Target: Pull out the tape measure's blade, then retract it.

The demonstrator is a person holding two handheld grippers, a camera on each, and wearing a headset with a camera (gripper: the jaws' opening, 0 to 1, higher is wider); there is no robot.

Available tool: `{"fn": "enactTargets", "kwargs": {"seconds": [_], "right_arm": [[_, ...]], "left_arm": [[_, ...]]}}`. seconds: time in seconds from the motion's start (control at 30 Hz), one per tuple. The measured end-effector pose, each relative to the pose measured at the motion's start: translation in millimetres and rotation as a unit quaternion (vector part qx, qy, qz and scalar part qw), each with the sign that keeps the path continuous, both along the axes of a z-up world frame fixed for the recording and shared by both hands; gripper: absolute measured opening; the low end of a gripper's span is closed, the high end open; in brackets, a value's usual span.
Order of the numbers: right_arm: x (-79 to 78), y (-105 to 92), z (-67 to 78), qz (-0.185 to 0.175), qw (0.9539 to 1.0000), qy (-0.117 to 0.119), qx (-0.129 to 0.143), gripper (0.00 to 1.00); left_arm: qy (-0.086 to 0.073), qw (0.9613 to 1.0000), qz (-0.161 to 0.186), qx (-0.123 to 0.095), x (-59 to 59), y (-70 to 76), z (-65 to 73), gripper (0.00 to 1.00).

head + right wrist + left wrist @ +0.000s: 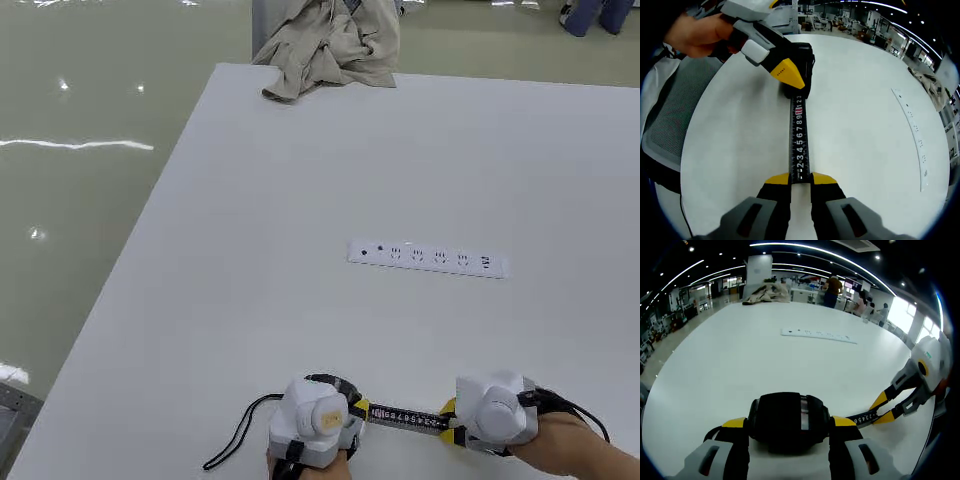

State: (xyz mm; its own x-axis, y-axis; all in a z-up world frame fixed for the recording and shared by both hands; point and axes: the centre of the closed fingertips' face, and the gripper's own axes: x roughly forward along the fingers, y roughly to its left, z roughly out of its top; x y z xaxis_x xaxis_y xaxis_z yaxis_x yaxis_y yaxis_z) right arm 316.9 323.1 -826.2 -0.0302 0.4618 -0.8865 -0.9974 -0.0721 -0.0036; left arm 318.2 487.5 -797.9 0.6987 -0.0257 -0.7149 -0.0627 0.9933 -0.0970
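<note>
While the left tool clamps the black tape measure case between its jaws on the white tabletop, the blade runs out rightward from it to the right tool, whose narrow jaws pinch its end. A power strip lies well beyond both tools.

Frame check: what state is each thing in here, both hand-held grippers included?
left hand-held gripper, shut on the tape measure case.
right hand-held gripper, shut on the end of the blade.
tape measure case, gripped, blade out.
blade, pulled partway out, straight between the two grippers.
power strip, lying flat, sockets empty.
cloth, crumpled at the far edge of the table.
</note>
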Motion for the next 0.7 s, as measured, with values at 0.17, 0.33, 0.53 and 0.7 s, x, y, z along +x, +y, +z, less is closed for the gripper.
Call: {"fn": "enactTargets", "kwargs": {"seconds": [0.17,0.33,0.53,0.7], "right_arm": [[-0.4,1.7,-0.3,-0.004,1.0,0.004,0.001,0.14],[-0.3,5.9,0.7,-0.004,1.0,0.006,0.003,0.14],[-1.0,11.2,0.8,-0.006,0.9999,0.01,0.005,0.14],[-1.4,15.0,0.4,-0.009,0.9998,0.014,0.006,0.14]], "left_arm": [[0.0,1.0,0.0,0.0,0.2,0.1,-0.2,0.61],[0.0,1.0,-0.001,0.0,-0.1,-0.4,1.0,0.61],[0.001,1.0,-0.002,0.0,0.1,-0.2,-0.1,0.61],[0.001,1.0,-0.002,0.0,0.1,-0.1,-0.3,0.61]]}}
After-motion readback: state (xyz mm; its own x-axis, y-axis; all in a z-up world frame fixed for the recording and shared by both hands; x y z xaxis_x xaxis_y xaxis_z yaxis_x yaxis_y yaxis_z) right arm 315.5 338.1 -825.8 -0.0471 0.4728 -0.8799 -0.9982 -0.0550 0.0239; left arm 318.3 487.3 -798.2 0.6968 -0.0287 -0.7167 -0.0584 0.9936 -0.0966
